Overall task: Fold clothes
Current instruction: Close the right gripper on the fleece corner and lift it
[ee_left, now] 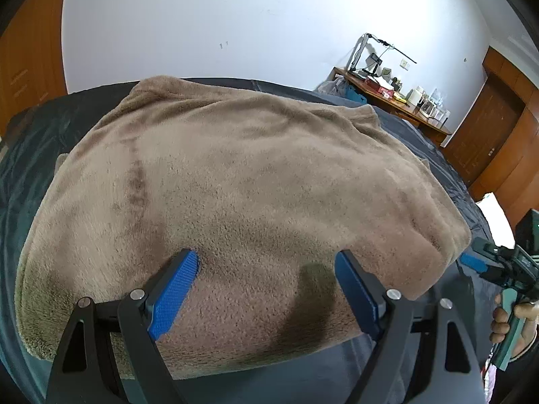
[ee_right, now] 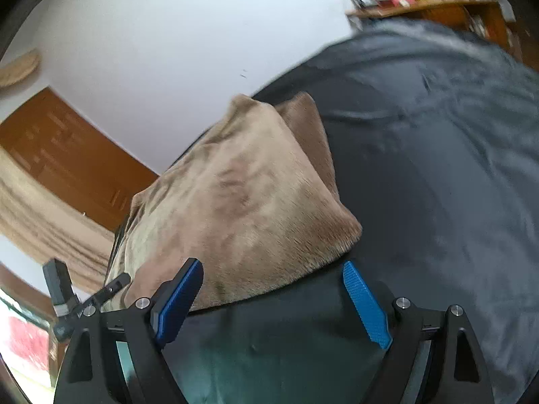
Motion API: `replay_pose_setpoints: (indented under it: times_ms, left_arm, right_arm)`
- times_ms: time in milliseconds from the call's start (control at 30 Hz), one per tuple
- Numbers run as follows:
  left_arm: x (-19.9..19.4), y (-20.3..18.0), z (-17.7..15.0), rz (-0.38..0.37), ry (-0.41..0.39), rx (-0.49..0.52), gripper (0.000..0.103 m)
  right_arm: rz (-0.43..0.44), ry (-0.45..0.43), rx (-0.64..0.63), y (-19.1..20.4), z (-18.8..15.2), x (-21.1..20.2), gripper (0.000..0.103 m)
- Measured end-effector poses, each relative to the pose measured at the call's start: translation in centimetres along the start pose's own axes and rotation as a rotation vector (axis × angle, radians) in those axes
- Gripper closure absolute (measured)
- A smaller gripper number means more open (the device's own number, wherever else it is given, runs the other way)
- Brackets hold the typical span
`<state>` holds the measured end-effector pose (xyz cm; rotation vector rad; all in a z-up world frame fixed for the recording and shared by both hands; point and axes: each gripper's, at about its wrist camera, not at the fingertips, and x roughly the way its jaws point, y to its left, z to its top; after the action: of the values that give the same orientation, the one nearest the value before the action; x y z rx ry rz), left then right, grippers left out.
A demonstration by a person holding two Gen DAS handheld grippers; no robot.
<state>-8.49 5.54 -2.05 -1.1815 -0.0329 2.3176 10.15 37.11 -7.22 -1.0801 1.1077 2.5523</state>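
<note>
A dark sheet (ee_left: pixel 434 155) covers the bed. Beyond its far right corner a wooden desk (ee_left: pixel 397 101) stands against the white wall (ee_left: pixel 235 23), cluttered with a lamp (ee_left: pixel 370 54) and jars. Brown doors (ee_left: pixel 485 134) stand further right.

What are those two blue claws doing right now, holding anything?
Left gripper: open, holding nothing, over the tan fleece garment.
Right gripper: open, holding nothing, at the garment's near edge.

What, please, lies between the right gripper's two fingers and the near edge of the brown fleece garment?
Only bare dark bed sheet separates the open right gripper from the brown fleece garment, as the right wrist view shows.
</note>
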Motion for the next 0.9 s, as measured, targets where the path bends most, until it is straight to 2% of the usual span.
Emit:
replay_pose_setpoints:
  times_ms: [400, 667, 767, 900]
  left_arm:
    - [0.1, 0.1, -0.5, -0.006, -0.014, 0.013, 0.015]
    - [0.3, 0.1, -0.8, -0.006, -0.022, 0.024, 0.013]
    - [0.5, -0.5, -1.0, 0.017, -0.027, 0.055, 0.011]
    - [0.8, -1.1, -1.2, 0.051, -0.033, 0.096, 0.009]
  right_arm:
    - [0.003, -0.027, 0.054, 0.8, 1.2, 2.5, 0.016]
    - [0.080, -0.082, 0.120, 0.6, 1.8, 3.5, 0.016]
    - [0.093, -0.089, 0.125, 0.6, 1.8, 3.6, 0.016]
    - [0.111, -0.094, 0.125, 1.0, 2.0, 3.3, 0.025]
